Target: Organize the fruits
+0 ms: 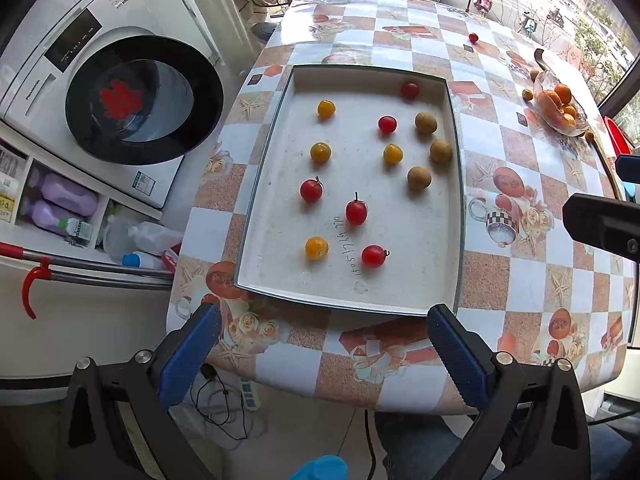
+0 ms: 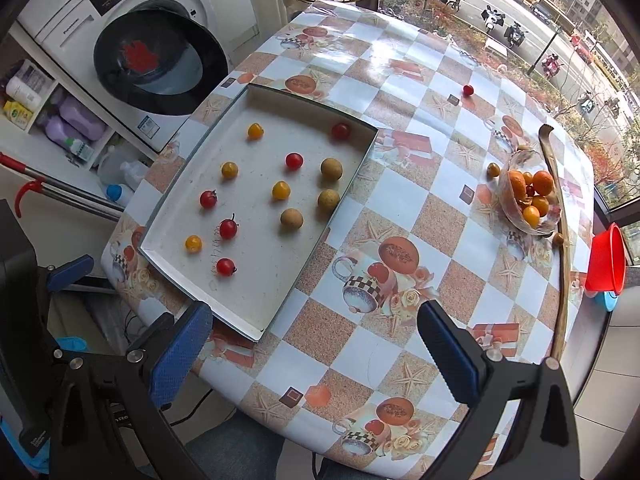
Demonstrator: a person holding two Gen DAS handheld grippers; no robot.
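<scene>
A white tray (image 1: 400,284) (image 2: 256,304) lies on the table and holds several red tomatoes (image 1: 356,212) (image 2: 228,228), yellow tomatoes (image 1: 317,248) (image 2: 193,243) and brown round fruits (image 1: 419,178) (image 2: 291,218). A glass bowl (image 1: 560,104) (image 2: 528,196) of orange fruits stands at the right. One red tomato (image 1: 473,37) (image 2: 468,89) lies loose on the table at the far side. My left gripper (image 1: 324,344) is open and empty, at the tray's near edge. My right gripper (image 2: 316,344) is open and empty, near the tray's near right corner.
The table (image 2: 400,216) has a checked cloth. A washing machine (image 1: 100,80) (image 2: 152,60) stands left of it, with bottles (image 1: 64,200) below. A red cup (image 2: 606,260) and a long wooden stick (image 2: 560,240) are at the table's right edge. Small brown fruits (image 2: 493,169) lie by the bowl.
</scene>
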